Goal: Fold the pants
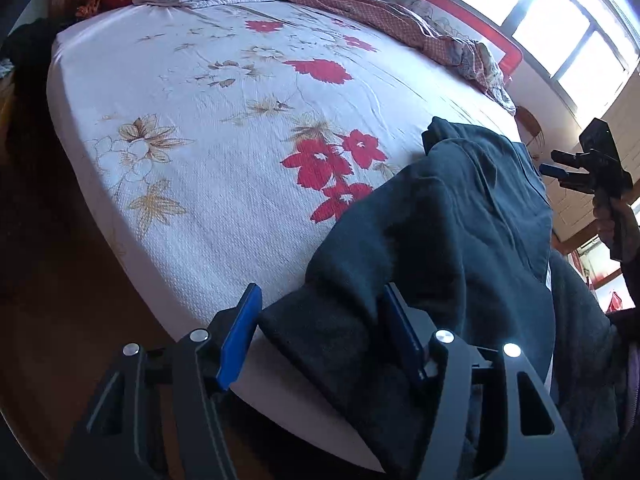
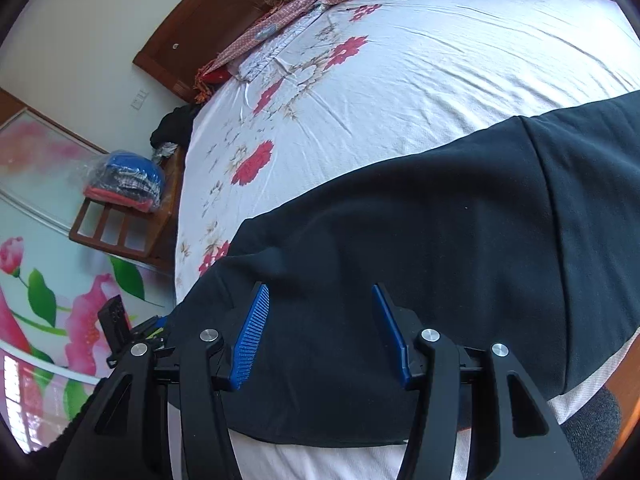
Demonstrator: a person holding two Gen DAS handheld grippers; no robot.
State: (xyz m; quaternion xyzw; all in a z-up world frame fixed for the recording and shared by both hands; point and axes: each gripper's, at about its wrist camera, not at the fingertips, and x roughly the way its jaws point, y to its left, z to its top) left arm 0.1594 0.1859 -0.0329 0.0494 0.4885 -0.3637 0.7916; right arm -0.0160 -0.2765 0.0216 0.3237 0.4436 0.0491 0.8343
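Both hand-held grippers, left (image 1: 320, 328) and right (image 2: 320, 328), are hovering half-apart over the pants (image 2: 400, 240) on the bed (image 1: 200, 140), unclamped, lining up a fold.

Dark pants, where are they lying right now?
The dark fabric pants lie on the floral white bedsheet along the bed's near edge, right in front of both cameras.

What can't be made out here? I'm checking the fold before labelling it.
- Left wrist view: the pants run past the bottom edge; the left gripper hides the hem.
- Right wrist view: the pants' far end is cut off at the right edge; the right gripper covers the near edge.
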